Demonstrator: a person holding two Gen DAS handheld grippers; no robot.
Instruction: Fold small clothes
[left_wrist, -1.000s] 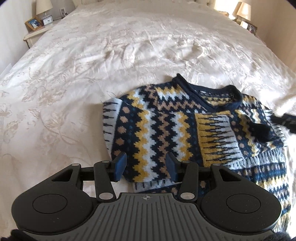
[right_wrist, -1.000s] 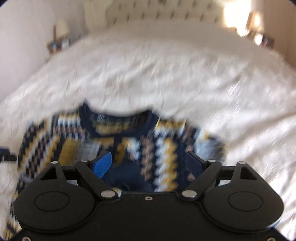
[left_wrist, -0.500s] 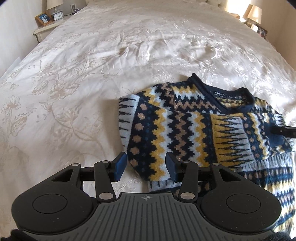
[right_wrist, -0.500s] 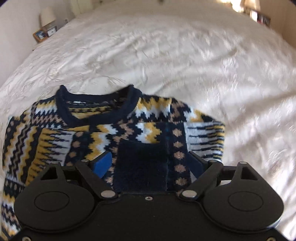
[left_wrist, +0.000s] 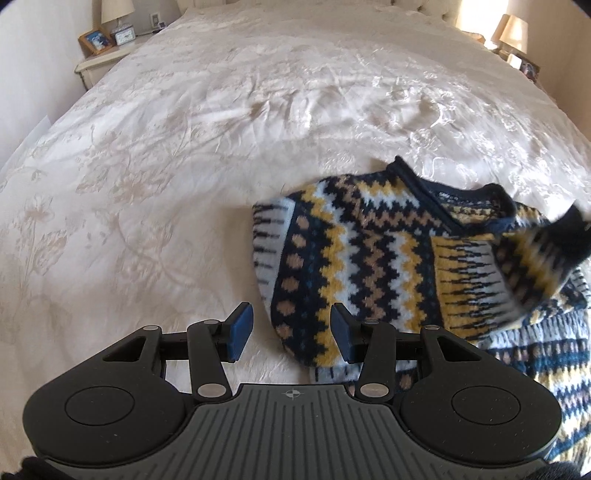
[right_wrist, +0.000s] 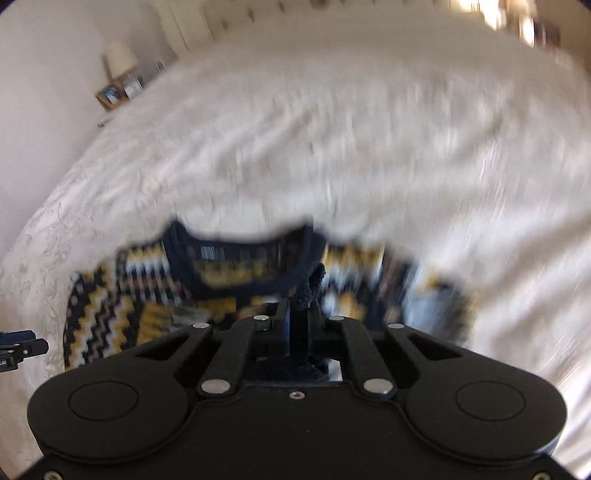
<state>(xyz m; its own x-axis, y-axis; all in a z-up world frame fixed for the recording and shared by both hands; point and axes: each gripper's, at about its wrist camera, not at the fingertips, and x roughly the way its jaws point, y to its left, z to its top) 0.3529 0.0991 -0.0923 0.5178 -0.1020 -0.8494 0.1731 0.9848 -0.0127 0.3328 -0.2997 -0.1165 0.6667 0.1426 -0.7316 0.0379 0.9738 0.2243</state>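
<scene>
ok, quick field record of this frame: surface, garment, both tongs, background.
surface: bed with cream floral cover
garment: patterned sweater, navy, yellow and white zigzags, lying on the cover, partly folded
sleeve: dark cuff pinched in the right tongs, lifted off the body of the sweater
right tongs: have just been closing, shut on the cuff
left tongs: open, nothing gripped, sweater's near edge seen between the pads
background: nightstand with lamp and photo frame

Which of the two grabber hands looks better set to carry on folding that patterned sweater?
Right. The right gripper has just closed its jaws on the sweater's dark cuff, while the left gripper hangs open, holding nothing.
</scene>
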